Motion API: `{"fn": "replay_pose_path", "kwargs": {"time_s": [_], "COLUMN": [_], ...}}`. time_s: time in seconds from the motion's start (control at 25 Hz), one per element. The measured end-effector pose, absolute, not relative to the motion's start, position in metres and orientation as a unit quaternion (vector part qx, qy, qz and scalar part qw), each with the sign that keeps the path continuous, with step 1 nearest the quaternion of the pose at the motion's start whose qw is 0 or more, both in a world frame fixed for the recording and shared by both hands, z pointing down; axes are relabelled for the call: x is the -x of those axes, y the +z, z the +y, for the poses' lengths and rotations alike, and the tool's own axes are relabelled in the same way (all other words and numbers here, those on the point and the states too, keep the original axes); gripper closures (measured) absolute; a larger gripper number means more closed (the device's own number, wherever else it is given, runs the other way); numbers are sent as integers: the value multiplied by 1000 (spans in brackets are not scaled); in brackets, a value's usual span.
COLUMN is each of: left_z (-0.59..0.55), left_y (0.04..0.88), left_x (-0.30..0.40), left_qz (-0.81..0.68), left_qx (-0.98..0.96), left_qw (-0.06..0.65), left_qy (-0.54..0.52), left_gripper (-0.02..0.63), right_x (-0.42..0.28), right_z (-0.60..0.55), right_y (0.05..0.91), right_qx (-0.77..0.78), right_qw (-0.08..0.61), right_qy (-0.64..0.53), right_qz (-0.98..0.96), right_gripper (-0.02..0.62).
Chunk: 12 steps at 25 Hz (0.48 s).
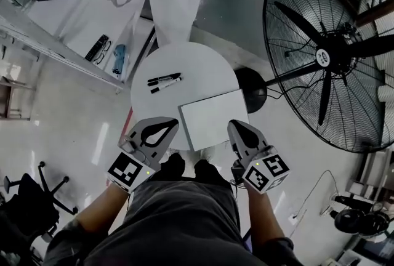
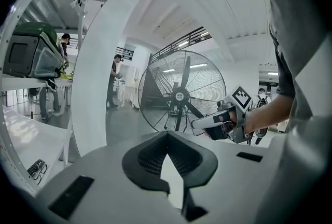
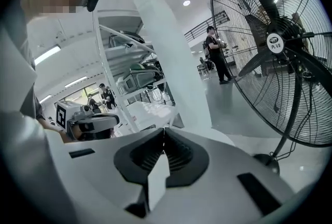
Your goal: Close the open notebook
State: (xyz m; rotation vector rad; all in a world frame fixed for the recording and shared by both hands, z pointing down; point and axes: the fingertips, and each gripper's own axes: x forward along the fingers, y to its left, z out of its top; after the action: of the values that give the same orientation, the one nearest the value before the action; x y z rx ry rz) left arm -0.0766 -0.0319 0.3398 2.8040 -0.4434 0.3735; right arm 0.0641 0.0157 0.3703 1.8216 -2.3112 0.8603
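Left gripper (image 1: 172, 126), right gripper (image 1: 237, 127) beside notebook (image 1: 215, 116)

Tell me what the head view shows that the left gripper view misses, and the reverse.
Only the head view: the round table, the notebook lying near its front edge, and two markers lying apart from it, farther back. Only the left gripper view: people standing in the background of the hall. Both: the big fan and the right hand-held gripper, seen from above in the head view and from the side, in the person's hand, in the left gripper view.
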Motion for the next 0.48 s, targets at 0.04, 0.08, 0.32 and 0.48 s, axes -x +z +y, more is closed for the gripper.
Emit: {"fn": "replay_pose_path", "kwargs": {"time_s": [0.04,0.08,0.32,0.48], "left_z": [-32,-32,-31,-30], "left_y": [342,344,355,365], "left_x": [75,74,58,45], "left_qz": [-152,-152,-151,-159], "left_qx": [-969,-969,-967,-962], "left_qw": [141,142,147,152], "left_qy": [131,133,145,161], "left_gripper": [591,591,591,591], "right_x": [-68,-71,-100,-120], "right_z": [14,13,8,6], "right_y": [372,375,393,411], "right_qx": [-595,-597,-604,-603], "right_qw": [39,40,40,43], "right_qy": [281,282,292,302], "right_qz": [-752,-750,-740,-737], "right_gripper": [574,574,574,574]}}
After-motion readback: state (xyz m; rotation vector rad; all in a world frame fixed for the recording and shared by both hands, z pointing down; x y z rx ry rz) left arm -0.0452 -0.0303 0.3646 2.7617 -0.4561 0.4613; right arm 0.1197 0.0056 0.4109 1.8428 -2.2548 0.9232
